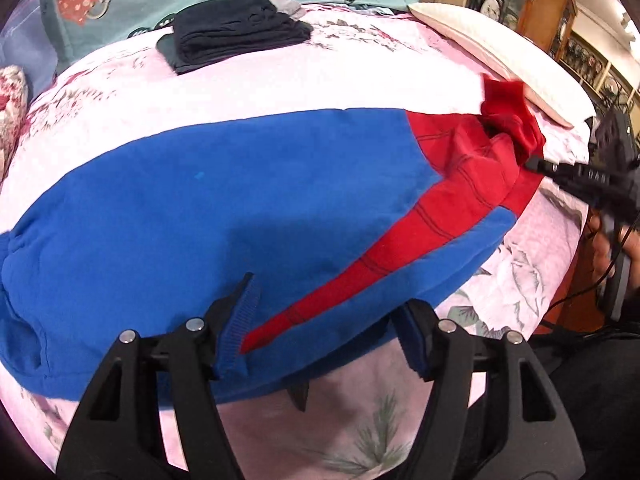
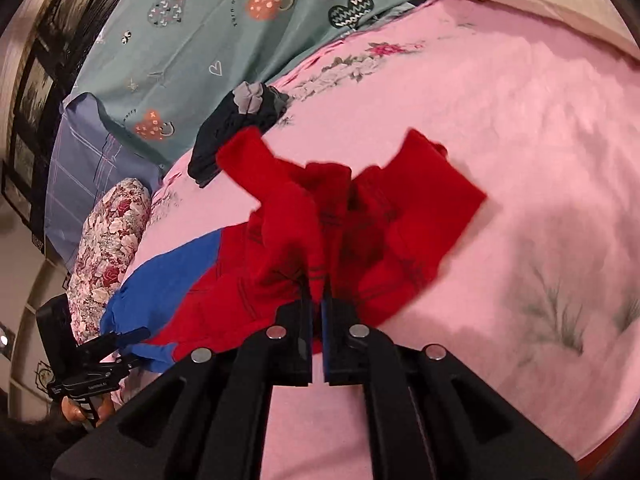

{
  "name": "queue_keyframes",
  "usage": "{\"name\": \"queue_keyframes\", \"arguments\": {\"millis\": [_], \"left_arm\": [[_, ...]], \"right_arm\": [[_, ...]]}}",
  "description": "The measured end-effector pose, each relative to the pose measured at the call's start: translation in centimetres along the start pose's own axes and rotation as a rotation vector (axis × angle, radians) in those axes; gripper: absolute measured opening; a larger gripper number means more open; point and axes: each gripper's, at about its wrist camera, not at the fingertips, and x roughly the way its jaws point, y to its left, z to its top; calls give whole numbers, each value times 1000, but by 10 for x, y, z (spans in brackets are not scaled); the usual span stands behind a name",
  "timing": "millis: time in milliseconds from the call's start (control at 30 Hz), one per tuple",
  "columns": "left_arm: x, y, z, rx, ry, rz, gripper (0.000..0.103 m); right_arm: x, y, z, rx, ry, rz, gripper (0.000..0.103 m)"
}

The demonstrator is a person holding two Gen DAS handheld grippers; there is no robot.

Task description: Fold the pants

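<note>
Pink bedsheet (image 1: 280, 80) — pants (image 1: 200, 208) in both grippers' jaws

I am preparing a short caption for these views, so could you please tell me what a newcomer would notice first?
The bright blue and red fleece pants lie spread across the pink floral bedsheet. The right gripper is shut on their red leg end, while the left gripper stands open over the blue waist edge. A folded stack of dark clothes rests further back.
</note>
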Motion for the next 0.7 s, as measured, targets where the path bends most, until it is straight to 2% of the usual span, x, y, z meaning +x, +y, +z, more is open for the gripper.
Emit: {"name": "queue_keyframes", "arguments": {"millis": [100, 133, 200, 233, 267, 367, 433, 500, 533, 567, 600, 633, 667, 700], "left_arm": [[-4, 9, -5, -28, -4, 22, 70], [-8, 11, -9, -37, -6, 26, 70], [-15, 21, -12, -65, -16, 35, 71], [-18, 25, -13, -77, -22, 42, 72], [-22, 30, -14, -85, -29, 47, 73], [-35, 45, -14, -115, -45, 59, 74], [-45, 57, -14, -145, -60, 62, 74], [-58, 68, -16, -175, -81, 68, 74], [-64, 73, -18, -185, -94, 87, 74], [-67, 78, -20, -194, -101, 100, 75], [-71, 85, -23, -212, -106, 112, 75], [-75, 93, -26, -233, -110, 124, 75], [-79, 100, -29, -248, -115, 132, 75], [-83, 107, -32, -264, -121, 144, 76]], "right_arm": [[-1, 20, -2, -118, -2, -120, 24], [-9, 28, 3, -178, -40, -202, 41], [-30, 41, 9, -256, -143, -303, 51], [-41, 49, 15, -298, -200, -345, 63], [-46, 54, 18, -322, -225, -354, 76], [-46, 72, 30, -410, -248, -355, 85], [-25, 87, 39, -494, -190, -363, 85], [3, 92, 48, -540, -139, -411, 85], [14, 89, 52, -539, -111, -418, 75], [24, 85, 54, -529, -87, -411, 28], [38, 76, 61, -498, -22, -380, 9], [43, 67, 64, -440, 17, -335, 8], [34, 56, 68, -360, -7, -289, 8], [22, 50, 69, -325, -41, -282, 8]]}}
